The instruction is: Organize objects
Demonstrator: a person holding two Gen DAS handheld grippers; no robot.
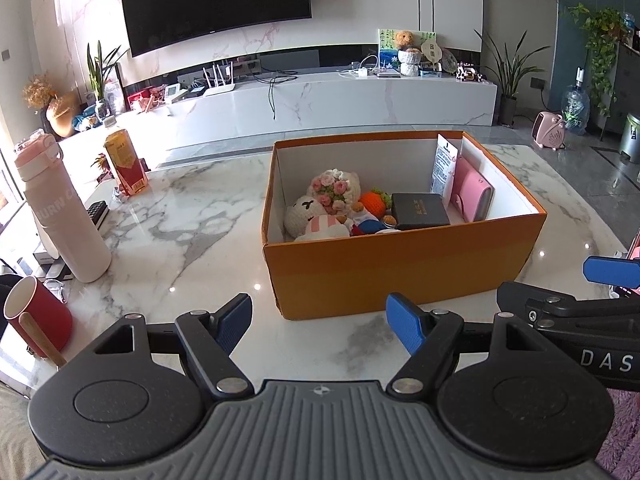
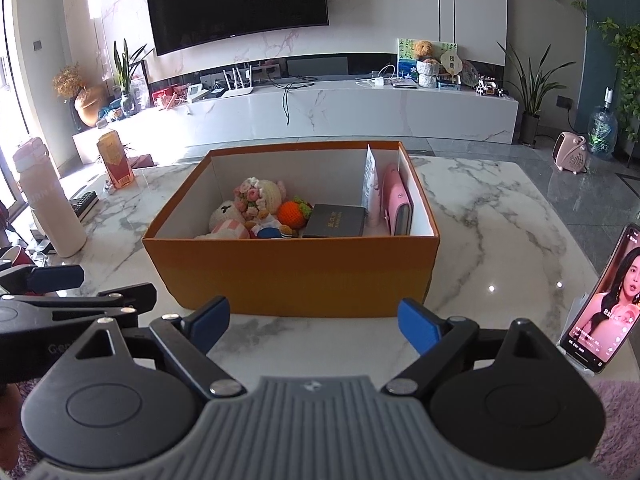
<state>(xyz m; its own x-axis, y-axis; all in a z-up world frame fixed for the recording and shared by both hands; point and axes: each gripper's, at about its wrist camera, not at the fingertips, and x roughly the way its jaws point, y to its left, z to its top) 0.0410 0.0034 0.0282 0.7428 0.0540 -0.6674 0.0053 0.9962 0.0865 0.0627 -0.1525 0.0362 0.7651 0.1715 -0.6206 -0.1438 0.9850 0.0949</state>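
An orange cardboard box stands open on the marble table. Inside lie crochet toys, an orange crochet fruit, a black box, a pink pouch and a white card. My left gripper is open and empty in front of the box. My right gripper is open and empty, also in front of the box. Each gripper shows at the edge of the other's view.
At the left stand a pink bottle, a red mug, a yellow drink bottle and a black remote. A phone plays a video on a stand at the right.
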